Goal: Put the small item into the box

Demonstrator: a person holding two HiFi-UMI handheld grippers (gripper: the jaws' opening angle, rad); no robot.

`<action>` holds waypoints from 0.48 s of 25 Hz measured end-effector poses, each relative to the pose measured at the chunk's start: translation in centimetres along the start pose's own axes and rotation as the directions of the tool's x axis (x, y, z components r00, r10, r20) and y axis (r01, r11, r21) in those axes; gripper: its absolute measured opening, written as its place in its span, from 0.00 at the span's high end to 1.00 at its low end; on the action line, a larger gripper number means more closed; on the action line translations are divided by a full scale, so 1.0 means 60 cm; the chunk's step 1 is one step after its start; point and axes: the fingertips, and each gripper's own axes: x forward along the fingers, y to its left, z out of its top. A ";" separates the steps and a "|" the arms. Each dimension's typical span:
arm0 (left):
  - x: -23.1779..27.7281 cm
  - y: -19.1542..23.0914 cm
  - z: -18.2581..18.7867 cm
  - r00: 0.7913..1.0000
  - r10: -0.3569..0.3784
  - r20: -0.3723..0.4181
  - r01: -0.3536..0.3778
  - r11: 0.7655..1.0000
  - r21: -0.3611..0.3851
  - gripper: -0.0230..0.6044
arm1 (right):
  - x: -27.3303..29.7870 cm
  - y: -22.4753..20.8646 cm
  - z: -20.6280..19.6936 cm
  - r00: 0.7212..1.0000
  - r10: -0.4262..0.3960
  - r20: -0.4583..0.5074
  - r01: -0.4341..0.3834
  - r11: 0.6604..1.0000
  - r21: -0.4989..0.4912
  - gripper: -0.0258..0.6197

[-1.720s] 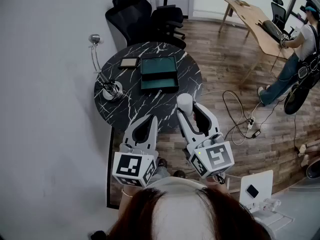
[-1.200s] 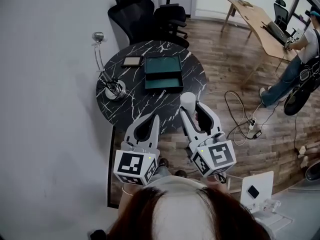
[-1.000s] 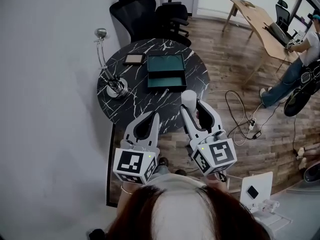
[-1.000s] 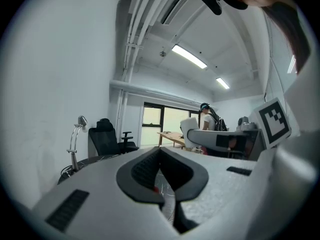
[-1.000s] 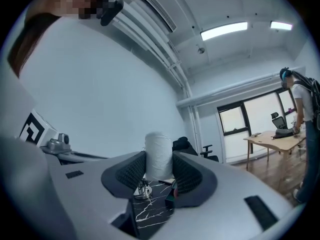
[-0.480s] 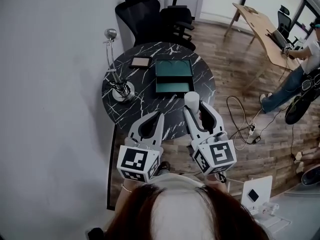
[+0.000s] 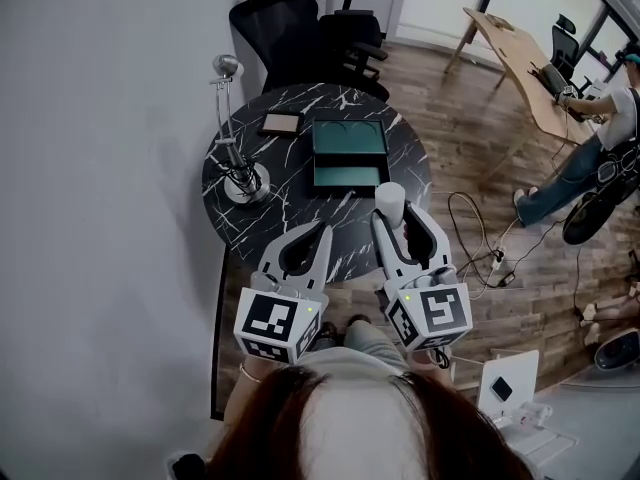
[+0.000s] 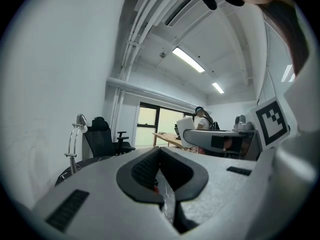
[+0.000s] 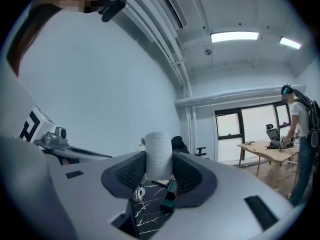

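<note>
Head view: the right gripper [image 7: 404, 220] clamps a white roll [image 7: 390, 198] upright between its jaws, poised at the near rim of the round black tabletop [image 7: 290, 193]. Beside it, the left gripper [image 7: 320, 234] is closed and empty, its jaw tips touching. The green box [image 7: 349, 151] lies open toward the far side of the tabletop, well apart from the roll, with bare marble between them. A lamp [image 7: 232, 118] stands at the left edge, and a brown pad [image 7: 281, 124] lies just beside the box's far left corner. A wall hems the tabletop on the left and black chairs [image 7: 300, 18] crowd its far rim. Cables [image 7: 478, 236] trail over the wood floor to the right.
</note>
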 end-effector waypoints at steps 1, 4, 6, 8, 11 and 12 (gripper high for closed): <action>0.001 0.002 -0.002 1.000 -0.002 -0.003 0.002 1.000 -0.003 0.95 | 0.002 0.000 -0.001 1.000 0.000 0.002 0.000 1.000 -0.002 0.68; 0.007 0.006 -0.004 1.000 -0.005 -0.010 0.005 1.000 -0.009 0.95 | 0.006 -0.002 0.000 1.000 -0.004 0.011 0.004 1.000 -0.008 0.68; 0.012 0.009 -0.006 1.000 -0.004 -0.013 0.004 1.000 -0.011 0.95 | 0.011 -0.006 -0.003 1.000 -0.007 0.007 0.007 1.000 -0.011 0.68; 0.018 0.013 -0.007 1.000 0.000 -0.015 0.000 1.000 -0.013 0.95 | 0.016 -0.010 -0.007 1.000 -0.007 0.005 0.007 1.000 -0.009 0.68; 0.030 0.019 -0.007 1.000 0.004 -0.015 -0.004 1.000 -0.012 0.95 | 0.027 -0.018 -0.012 1.000 -0.006 0.006 0.006 1.000 0.000 0.68; 0.035 0.021 -0.006 1.000 0.005 -0.014 -0.005 1.000 -0.011 0.95 | 0.031 -0.021 -0.013 1.000 -0.005 0.006 0.005 1.000 0.001 0.68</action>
